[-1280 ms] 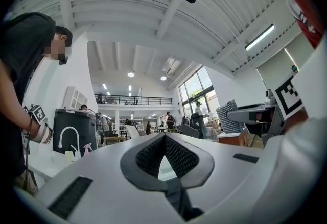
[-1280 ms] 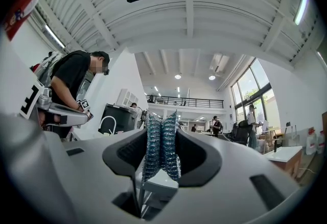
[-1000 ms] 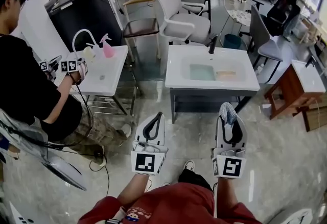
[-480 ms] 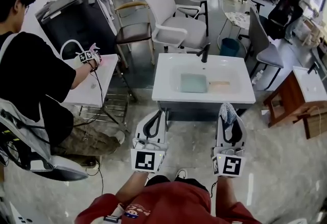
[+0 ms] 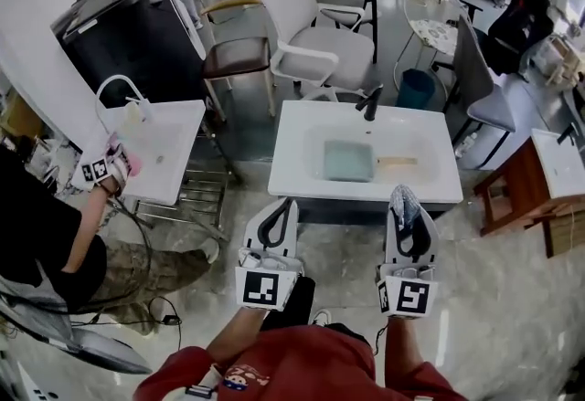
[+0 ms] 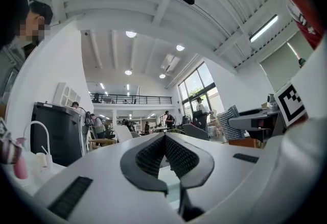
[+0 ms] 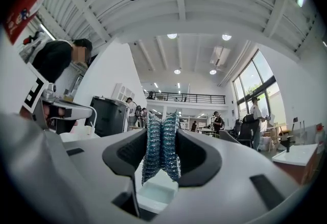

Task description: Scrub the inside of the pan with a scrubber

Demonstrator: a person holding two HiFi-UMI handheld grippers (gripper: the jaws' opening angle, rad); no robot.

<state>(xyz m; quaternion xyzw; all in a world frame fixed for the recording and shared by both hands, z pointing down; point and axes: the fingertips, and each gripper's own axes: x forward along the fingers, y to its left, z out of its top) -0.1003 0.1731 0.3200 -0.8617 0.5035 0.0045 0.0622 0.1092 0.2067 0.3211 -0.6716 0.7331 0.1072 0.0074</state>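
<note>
A square pale-green pan (image 5: pixel 348 160) with a wooden handle (image 5: pixel 398 162) lies in the basin of a white sink (image 5: pixel 302 178) ahead of me. My right gripper (image 5: pixel 405 199) is shut on a blue-grey mesh scrubber (image 7: pixel 161 149), which sticks up between its jaws; it hovers just short of the sink's near edge. My left gripper (image 5: pixel 284 206) is shut with nothing in it, its pads touching, also short of the sink's front edge. In the left gripper view its jaws (image 6: pixel 164 149) meet at the tip.
A black tap (image 5: pixel 370 101) stands at the back of the sink. To the left is a second white sink (image 5: pixel 169 162) where another person (image 5: pixel 46 244) works with grippers. White chair (image 5: pixel 311 25), grey chairs, a teal bin (image 5: pixel 416 87) and a wooden cabinet (image 5: pixel 526 184) stand around.
The view has shifted so the sink is nearer and the pan shows more plainly. The person at the left has bent lower and moved leftward. My two grippers keep their pose.
</note>
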